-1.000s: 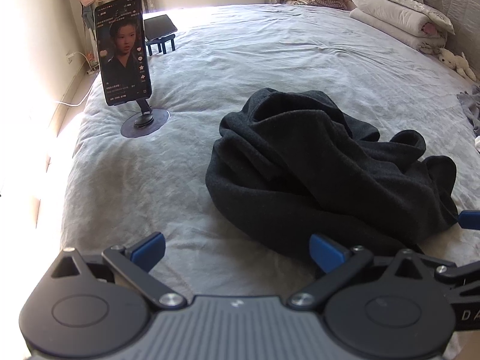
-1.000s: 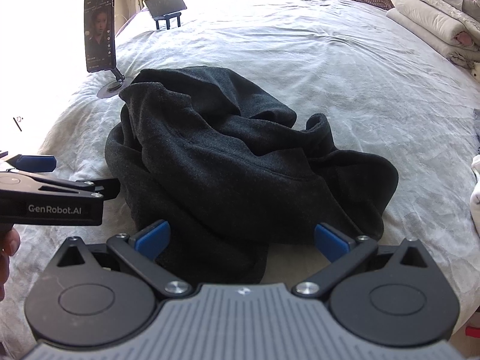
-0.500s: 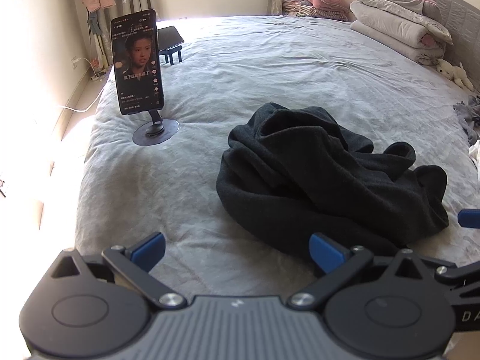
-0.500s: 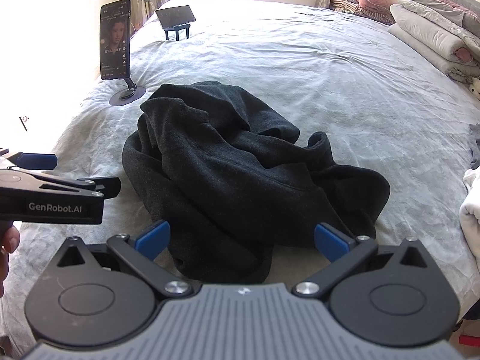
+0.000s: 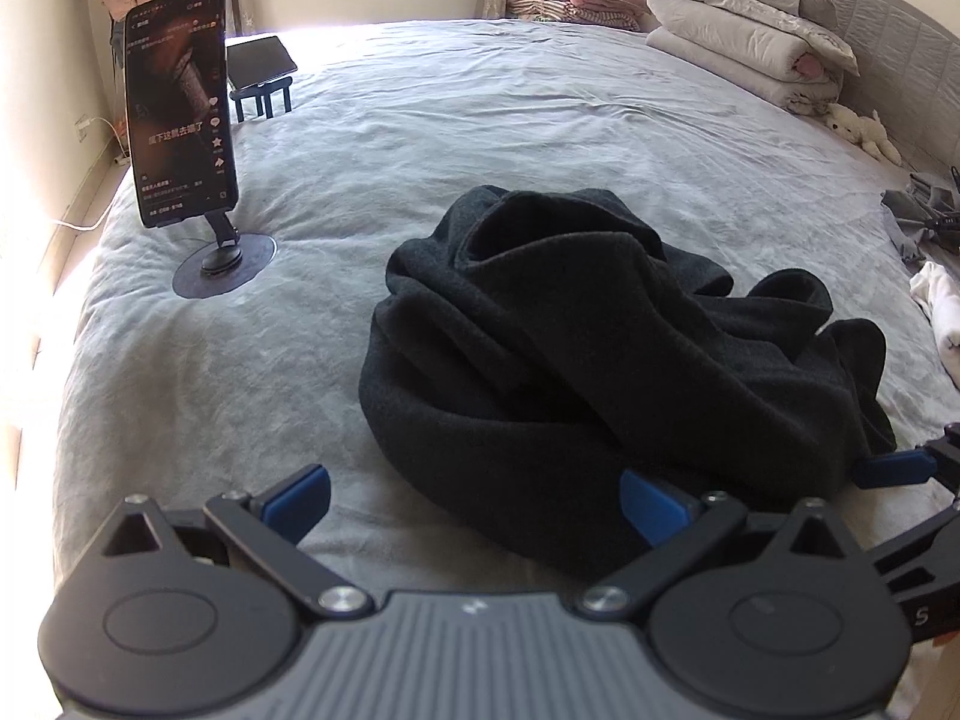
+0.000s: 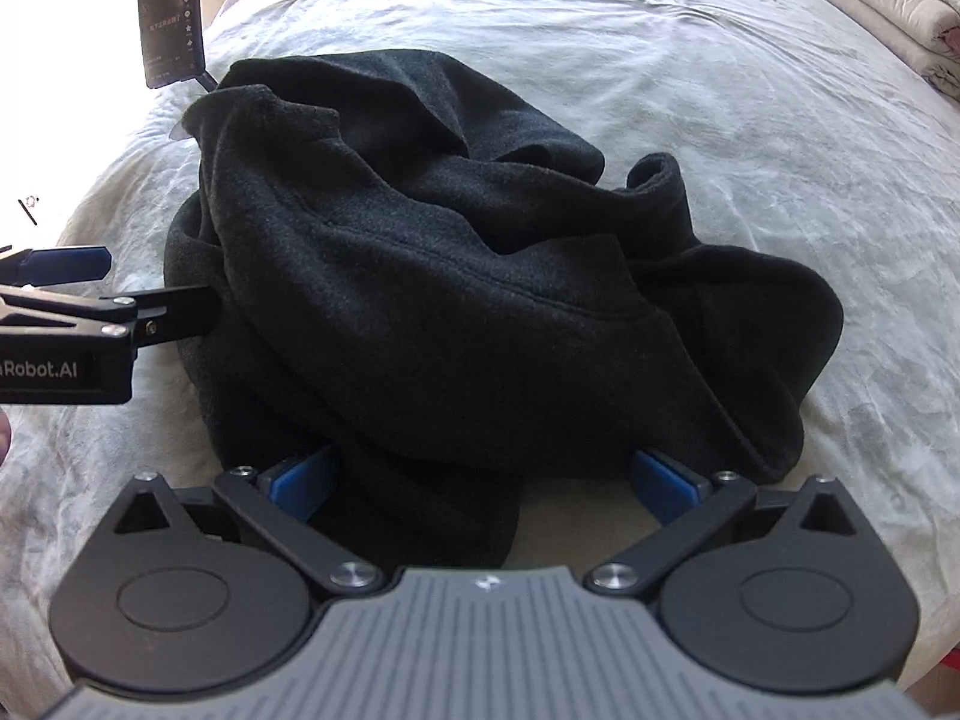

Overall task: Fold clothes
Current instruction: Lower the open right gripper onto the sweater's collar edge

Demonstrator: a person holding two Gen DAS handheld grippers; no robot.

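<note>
On grey bed point(image 5: 540, 120) | crumpled black garment point(image 5: 600, 348) | phone on stand point(image 5: 180, 102) near corner

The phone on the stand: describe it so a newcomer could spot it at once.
Start from the grey bed and go to its far left corner. The phone stands upright on a round-based stand, screen lit with text. The dark device behind it sits low on a small legged stand.

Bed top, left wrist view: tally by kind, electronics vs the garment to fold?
Black fleece garment in a crumpled heap: 1
Black phone upright on a round-base stand: 1
Dark tablet on a small legged stand: 1
Total: 3
</note>
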